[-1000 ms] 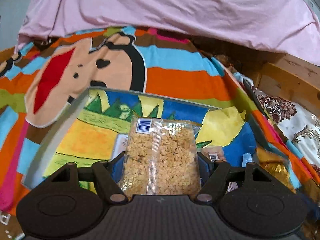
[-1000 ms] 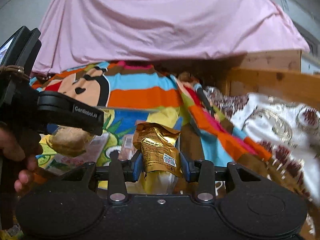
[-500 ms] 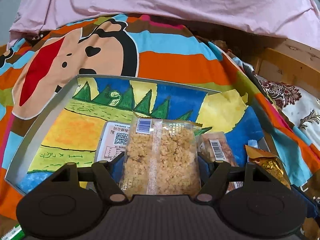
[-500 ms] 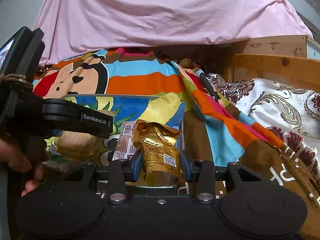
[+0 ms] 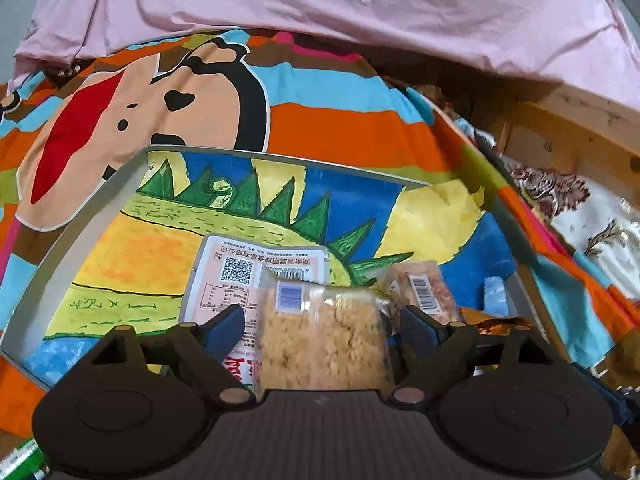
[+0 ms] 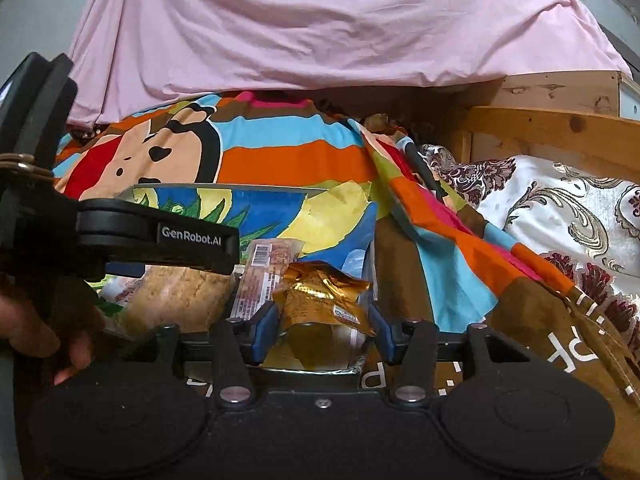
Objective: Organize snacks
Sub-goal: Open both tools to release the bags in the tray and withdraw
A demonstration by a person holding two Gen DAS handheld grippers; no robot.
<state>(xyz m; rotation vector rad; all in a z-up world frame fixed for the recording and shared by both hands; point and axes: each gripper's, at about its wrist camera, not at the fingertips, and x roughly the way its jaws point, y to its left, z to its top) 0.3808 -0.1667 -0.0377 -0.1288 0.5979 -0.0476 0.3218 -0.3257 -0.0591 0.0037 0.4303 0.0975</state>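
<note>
Lower centre: my left claw [image 5: 322, 320], released around the clear crumbly-snack packet [image 5: 320, 340]; right claw [image 6: 320, 320] released beside the gold foil pouch [image 6: 320, 300], both over the painted tray [image 5: 80, 216].

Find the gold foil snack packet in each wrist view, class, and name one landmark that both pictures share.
Left wrist view: only a sliver of the gold foil snack packet shows at lower right, beyond the left tongs.
Right wrist view: the packet sits low and central, between the fingers of the right tongs.
Shared landmark: the barcoded snack bar, lying just left of the packet in the painted tray.
</note>
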